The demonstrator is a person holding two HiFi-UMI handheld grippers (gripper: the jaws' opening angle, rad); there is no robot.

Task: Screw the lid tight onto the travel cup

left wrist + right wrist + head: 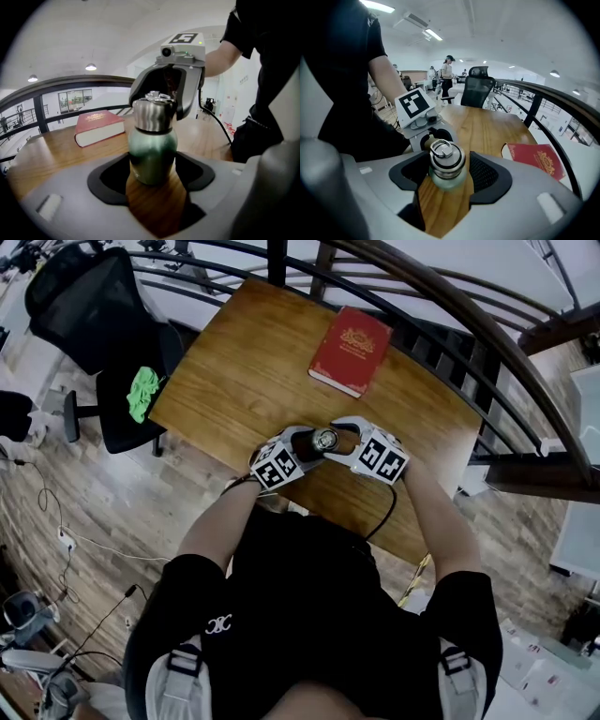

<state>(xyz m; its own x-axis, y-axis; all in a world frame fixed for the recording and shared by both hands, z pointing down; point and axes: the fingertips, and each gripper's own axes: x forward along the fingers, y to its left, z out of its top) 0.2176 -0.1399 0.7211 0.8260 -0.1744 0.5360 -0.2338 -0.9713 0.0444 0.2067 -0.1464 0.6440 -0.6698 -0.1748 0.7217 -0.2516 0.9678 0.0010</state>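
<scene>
At the front edge of the table (234, 381), the travel cup (152, 154) stands upright — left gripper (152, 165) clamped on its green body, right gripper (447, 168) closed around the steel lid (446, 157).

A wooden table (244, 362) carries two things. A green travel cup (152, 154) stands upright on it between the fingers (110, 183) of the left gripper (152, 166), its lid (446, 154) between the fingers of the right gripper (449, 173). A red book (350, 351) lies flat beyond both sets of fingertips, well apart from them.
</scene>
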